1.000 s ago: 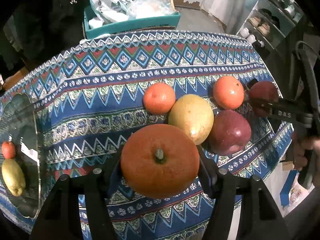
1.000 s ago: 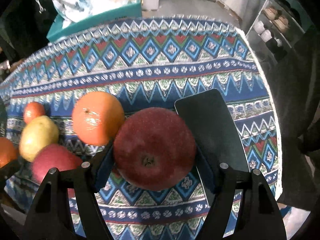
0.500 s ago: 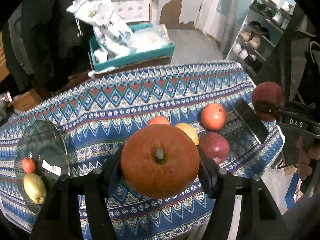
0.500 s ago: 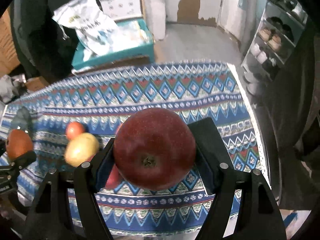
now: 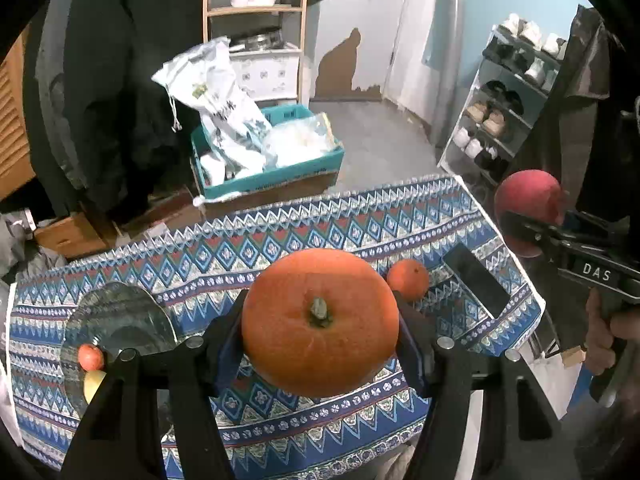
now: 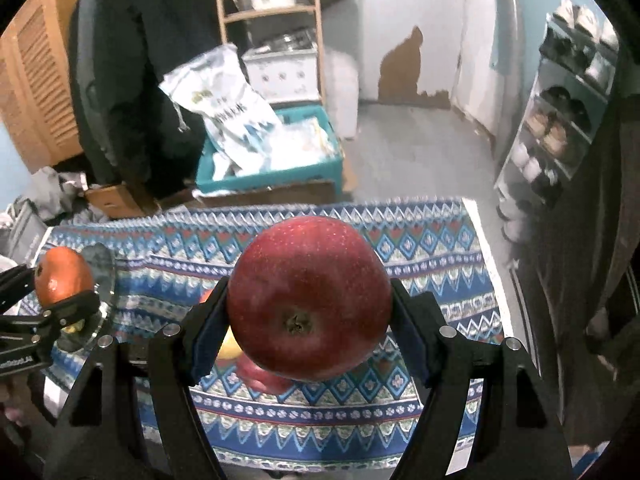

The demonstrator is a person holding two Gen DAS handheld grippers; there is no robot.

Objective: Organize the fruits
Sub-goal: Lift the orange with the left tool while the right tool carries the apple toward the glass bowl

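Left gripper (image 5: 320,344) clamps a big orange (image 5: 320,322), right gripper (image 6: 310,330) grips a red apple (image 6: 309,298), both above the table (image 5: 280,240).

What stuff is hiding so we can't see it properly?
- Left wrist view: yellow fruit on the glass plate, half hidden behind the left gripper.
- Right wrist view: yellow fruit and second apple on the table, mostly behind the held apple.
- Sack lettering: too blurred.

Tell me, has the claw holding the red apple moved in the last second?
Yes. The right claw has risen with the red apple, away from the patterned tablecloth, which looks smaller below.
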